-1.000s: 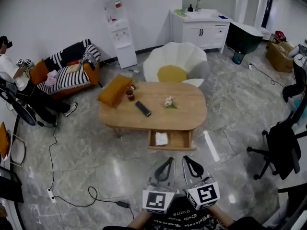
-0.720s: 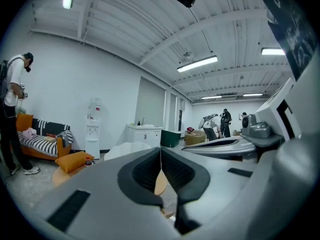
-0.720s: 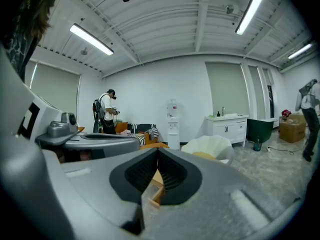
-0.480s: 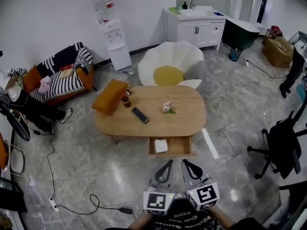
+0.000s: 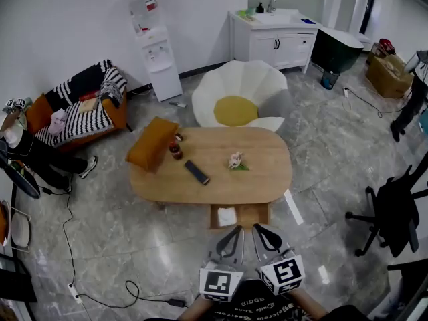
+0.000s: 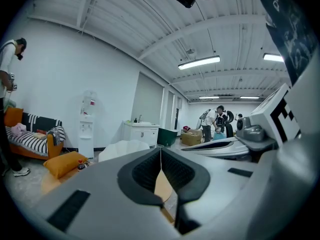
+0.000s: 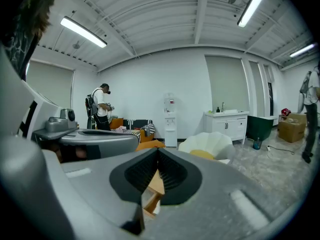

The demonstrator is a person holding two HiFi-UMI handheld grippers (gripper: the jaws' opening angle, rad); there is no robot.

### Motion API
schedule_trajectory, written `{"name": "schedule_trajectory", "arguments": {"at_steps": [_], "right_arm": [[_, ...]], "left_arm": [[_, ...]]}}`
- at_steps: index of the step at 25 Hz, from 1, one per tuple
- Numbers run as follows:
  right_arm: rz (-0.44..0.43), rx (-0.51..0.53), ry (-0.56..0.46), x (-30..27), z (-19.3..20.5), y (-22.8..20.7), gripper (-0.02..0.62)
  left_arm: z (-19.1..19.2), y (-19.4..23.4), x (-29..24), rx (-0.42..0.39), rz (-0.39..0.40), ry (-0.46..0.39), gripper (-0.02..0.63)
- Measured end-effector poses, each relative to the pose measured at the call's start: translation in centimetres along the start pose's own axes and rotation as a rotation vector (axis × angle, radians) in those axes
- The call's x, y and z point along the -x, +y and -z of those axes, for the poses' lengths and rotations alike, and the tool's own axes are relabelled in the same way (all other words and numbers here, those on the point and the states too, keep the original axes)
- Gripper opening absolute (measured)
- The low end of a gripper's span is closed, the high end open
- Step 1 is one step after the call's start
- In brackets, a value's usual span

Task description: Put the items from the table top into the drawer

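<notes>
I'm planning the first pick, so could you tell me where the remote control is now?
In the head view the remote lies left of centre on the wooden table, between the small bottle and the pink flower.

On the oval wooden table (image 5: pixel 261 176) lie a black remote (image 5: pixel 196 172), a small dark jar (image 5: pixel 175 151) and a pink flower sprig (image 5: pixel 235 160), well apart. Its drawer (image 5: pixel 254 216) stands open, holding a white item (image 5: pixel 227 216).
</notes>
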State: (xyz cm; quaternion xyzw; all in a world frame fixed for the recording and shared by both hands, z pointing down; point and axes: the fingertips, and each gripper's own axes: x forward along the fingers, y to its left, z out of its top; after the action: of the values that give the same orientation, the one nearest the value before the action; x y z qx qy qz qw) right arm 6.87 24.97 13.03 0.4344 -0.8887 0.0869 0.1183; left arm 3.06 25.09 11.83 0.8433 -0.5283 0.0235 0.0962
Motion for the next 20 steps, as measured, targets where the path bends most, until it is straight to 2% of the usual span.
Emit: {"name": "schedule_trajectory", "arguments": {"at_steps": [13, 20], "right_arm": [[0.09, -0.047, 0.011, -6.3, -1.3, -1.5, 0.003], [0.11, -0.057, 0.022, -8.4, -1.4, -1.9, 0.003]], "left_arm": [[-0.8, 4.8, -4.4, -0.013, 0.114, 0.026, 0.011], [-0.9, 7.1, -5.6, -0.009, 0.124, 0.028, 0.011]]}}
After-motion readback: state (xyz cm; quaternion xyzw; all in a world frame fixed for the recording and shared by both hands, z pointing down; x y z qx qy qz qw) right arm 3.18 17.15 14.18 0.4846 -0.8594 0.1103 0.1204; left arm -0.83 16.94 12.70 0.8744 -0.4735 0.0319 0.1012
